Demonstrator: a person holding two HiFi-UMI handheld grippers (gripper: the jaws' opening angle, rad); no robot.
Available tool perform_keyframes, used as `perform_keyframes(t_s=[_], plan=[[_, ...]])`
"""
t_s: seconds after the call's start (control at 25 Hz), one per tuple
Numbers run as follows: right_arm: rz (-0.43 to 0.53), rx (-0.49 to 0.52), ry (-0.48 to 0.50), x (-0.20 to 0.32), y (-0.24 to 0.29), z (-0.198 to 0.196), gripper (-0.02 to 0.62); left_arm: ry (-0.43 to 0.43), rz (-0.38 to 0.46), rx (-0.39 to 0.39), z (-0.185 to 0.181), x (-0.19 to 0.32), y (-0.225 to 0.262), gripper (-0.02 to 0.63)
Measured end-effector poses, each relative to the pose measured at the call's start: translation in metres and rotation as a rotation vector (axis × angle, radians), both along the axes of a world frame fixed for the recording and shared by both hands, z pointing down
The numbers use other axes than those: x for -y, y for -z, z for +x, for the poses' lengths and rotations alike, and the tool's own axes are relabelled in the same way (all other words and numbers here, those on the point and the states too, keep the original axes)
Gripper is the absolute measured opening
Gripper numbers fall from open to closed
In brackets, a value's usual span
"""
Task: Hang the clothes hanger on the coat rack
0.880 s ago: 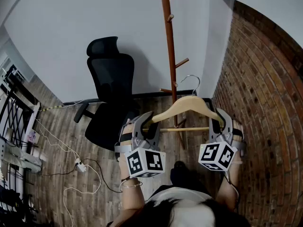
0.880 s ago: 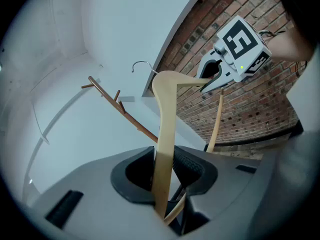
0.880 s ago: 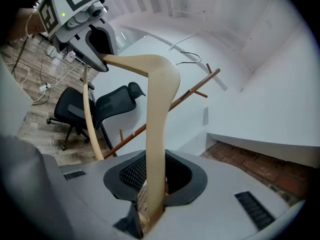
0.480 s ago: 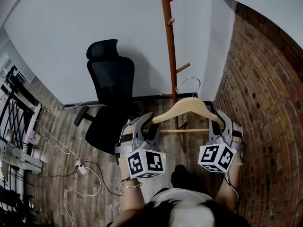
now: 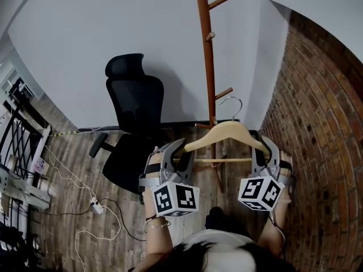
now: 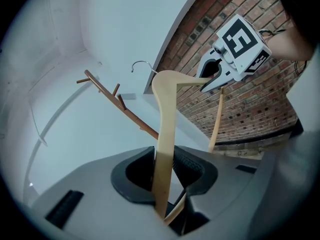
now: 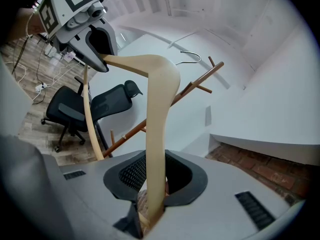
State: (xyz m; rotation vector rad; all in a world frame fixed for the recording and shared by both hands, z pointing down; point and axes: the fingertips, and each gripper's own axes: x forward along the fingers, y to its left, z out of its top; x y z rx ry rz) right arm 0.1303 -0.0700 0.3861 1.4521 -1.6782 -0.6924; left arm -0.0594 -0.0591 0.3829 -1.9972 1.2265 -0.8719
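Note:
A pale wooden clothes hanger (image 5: pixel 227 134) with a metal hook (image 5: pixel 229 102) is held level between both grippers. My left gripper (image 5: pixel 180 152) is shut on its left end, and my right gripper (image 5: pixel 262 149) is shut on its right end. The left gripper view shows the hanger arm (image 6: pixel 165 134) pinched between the left gripper (image 6: pixel 167 176) pads, with the right gripper (image 6: pixel 215 76) at its far end. In the right gripper view the other arm (image 7: pixel 157 114) sits between the right gripper (image 7: pixel 155 184) pads. The brown coat rack (image 5: pixel 209 55) stands just behind, its lower peg (image 5: pixel 224 93) close beside the hook.
A black office chair (image 5: pixel 136 129) stands left of the rack on the wooden floor. A brick wall (image 5: pixel 323 129) closes the right side, and a white wall (image 5: pixel 113 27) runs behind. Cables and a power strip (image 5: pixel 96 207) lie on the floor at the left, near a metal frame (image 5: pixel 17 152).
Both grippers have lifted the hanger, so its hook now sits nearer the rack's lower peg. The head view has tilted up slightly. Both grips are unchanged.

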Motion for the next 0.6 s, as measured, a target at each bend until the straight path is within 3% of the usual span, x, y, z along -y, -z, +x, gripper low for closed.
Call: perform_keyframes(t_s=[0.6], plan=[[-0.001, 0.006, 0.021, 0.064, 0.009, 0.012, 0.1, 0.019, 0.001, 0.0, 0.013, 0.061, 0.007, 0.109]])
